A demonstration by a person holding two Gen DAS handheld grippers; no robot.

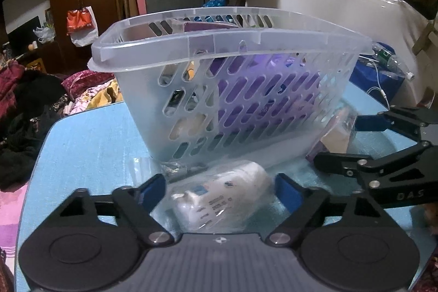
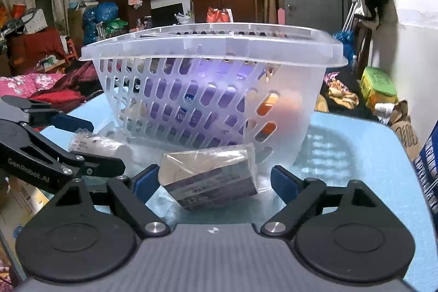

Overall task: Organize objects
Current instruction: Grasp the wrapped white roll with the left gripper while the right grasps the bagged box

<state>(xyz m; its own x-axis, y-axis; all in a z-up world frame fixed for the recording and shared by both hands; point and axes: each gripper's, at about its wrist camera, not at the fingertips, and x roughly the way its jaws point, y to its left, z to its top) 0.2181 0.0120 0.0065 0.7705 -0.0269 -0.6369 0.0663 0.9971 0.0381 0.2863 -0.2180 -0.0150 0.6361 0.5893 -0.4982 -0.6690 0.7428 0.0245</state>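
A clear slotted plastic basket (image 1: 153, 44) (image 2: 115, 51) stands on the blue table (image 1: 90, 144) (image 2: 364, 155) and holds purple packs and other items. A white bottle in a clear bag (image 1: 221, 196) lies on the table between the open fingers of my left gripper (image 1: 220, 189); it also shows in the right wrist view (image 2: 93, 142). A boxed pack in clear wrap (image 2: 210, 177) lies between the open fingers of my right gripper (image 2: 215, 181), against the basket's base; it also shows in the left wrist view (image 1: 335, 133). Neither gripper touches its item.
My right gripper shows at the right in the left wrist view (image 1: 347, 144), close beside the left one. Clothes (image 1: 32, 100) pile past the table's left edge. A bottle and cable (image 1: 388, 62) lie behind the basket. A green-lidded box (image 2: 379, 89) stands off to the right.
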